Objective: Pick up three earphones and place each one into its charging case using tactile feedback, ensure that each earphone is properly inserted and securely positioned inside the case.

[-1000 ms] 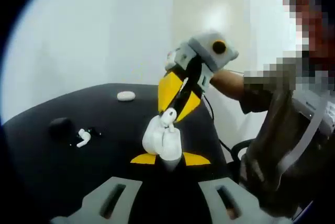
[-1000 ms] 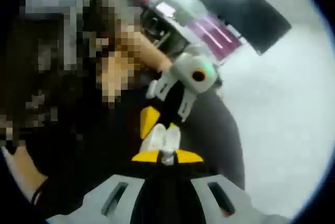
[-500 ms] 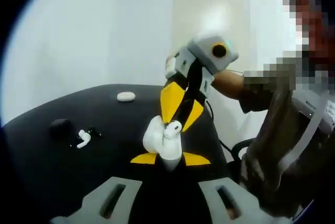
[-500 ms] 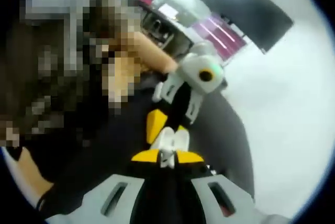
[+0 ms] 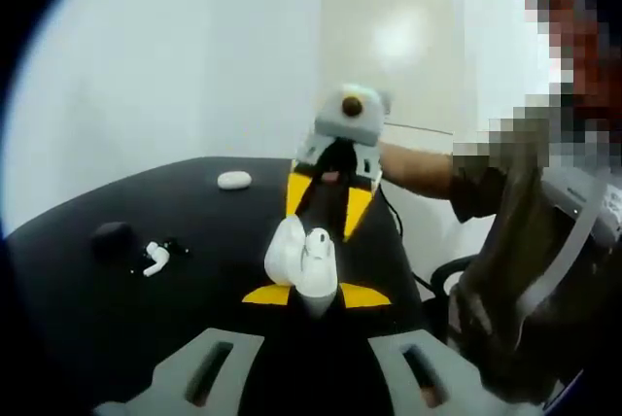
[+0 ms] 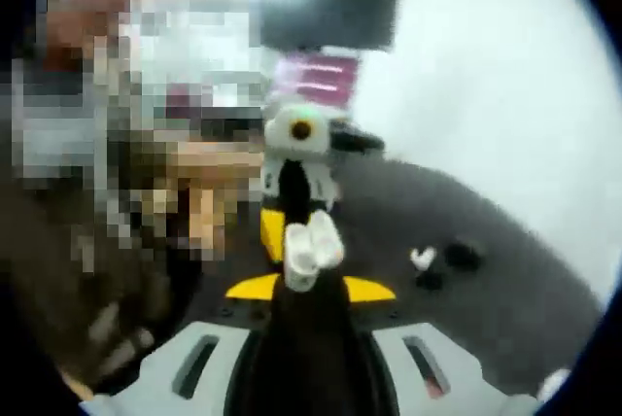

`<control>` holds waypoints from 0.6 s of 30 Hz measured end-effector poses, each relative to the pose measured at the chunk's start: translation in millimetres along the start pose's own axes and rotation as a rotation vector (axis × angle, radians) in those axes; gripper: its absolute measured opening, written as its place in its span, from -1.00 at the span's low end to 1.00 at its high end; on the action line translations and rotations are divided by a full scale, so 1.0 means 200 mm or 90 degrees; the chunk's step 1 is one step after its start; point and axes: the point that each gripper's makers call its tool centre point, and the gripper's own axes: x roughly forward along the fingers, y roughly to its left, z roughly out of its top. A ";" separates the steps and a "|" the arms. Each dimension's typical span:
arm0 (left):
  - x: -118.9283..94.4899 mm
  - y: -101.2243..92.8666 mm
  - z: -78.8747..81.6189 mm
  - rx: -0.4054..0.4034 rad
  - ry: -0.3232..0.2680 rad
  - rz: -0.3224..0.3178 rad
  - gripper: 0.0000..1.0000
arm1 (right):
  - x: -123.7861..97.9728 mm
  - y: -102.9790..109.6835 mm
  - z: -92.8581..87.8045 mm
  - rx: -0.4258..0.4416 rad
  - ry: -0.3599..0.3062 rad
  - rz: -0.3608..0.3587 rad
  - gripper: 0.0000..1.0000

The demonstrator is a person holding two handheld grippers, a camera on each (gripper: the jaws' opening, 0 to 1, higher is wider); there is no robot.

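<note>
Black matte tabletop (image 5: 87,309): near-left stretch is bare, room to bring a gripper down there. Obstacles further left: a loose white earbud (image 5: 155,258) just beside a small dark rounded case (image 5: 113,238), with another small dark item touching the earbud's right; identity unclear. A closed white oval charging case (image 5: 234,179) sits alone near the far edge, open surface all round it, well apart from the earbud cluster. Centre is crowded: the open white charging case (image 5: 301,262) held up with the right gripper (image 5: 326,204) close behind it, tight gap between. Right side blocked by the person's torso and forearm (image 5: 418,165).
</note>
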 end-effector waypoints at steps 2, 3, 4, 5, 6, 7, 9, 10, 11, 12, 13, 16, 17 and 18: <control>0.00 0.00 0.00 0.001 0.000 0.001 -0.73 | 0.04 0.01 -0.03 0.023 0.012 0.024 -0.47; 0.00 0.00 0.00 0.002 0.000 0.001 -0.73 | 0.07 0.02 -0.03 0.033 0.013 0.031 -0.45; 0.00 0.00 0.00 0.003 -0.001 0.002 -0.73 | 0.09 0.02 -0.03 0.045 0.010 0.040 -0.43; 0.00 0.00 0.00 0.006 -0.001 0.003 -0.73 | 0.12 0.03 -0.03 0.062 0.011 0.049 -0.40; 0.00 0.00 0.00 0.009 -0.002 0.004 -0.73 | 0.13 0.02 -0.02 0.063 0.009 0.052 -0.37; 0.00 0.00 0.00 0.011 -0.001 0.004 -0.73 | 0.15 0.03 -0.01 0.066 -0.001 0.056 -0.36; 0.00 0.00 0.00 0.013 -0.001 0.004 -0.72 | 0.18 0.01 0.00 0.088 -0.011 0.046 -0.60; 0.00 0.00 0.00 0.016 0.001 0.006 -0.71 | 0.18 0.00 -0.01 0.086 -0.013 0.051 -0.64; 0.00 0.01 -0.01 0.027 0.004 0.009 -0.70 | 0.18 0.01 -0.02 0.082 -0.025 0.054 -0.64; 0.00 0.00 -0.01 0.048 0.010 0.013 -0.68 | 0.16 0.01 -0.03 0.082 -0.027 0.052 -0.64; 0.00 -0.02 -0.01 0.057 0.006 0.010 -0.63 | 0.16 0.02 -0.03 0.076 -0.029 0.048 -0.65; -0.01 -0.01 0.01 0.048 -0.009 0.011 -0.50 | 0.14 0.03 -0.04 0.060 -0.039 0.043 -0.65; -0.03 0.00 0.04 0.040 -0.027 0.014 -0.50 | 0.14 0.03 -0.04 0.061 -0.041 0.044 -0.65; -0.04 0.01 0.07 0.030 -0.050 0.019 -0.50 | 0.13 0.02 -0.04 0.066 -0.043 0.045 -0.65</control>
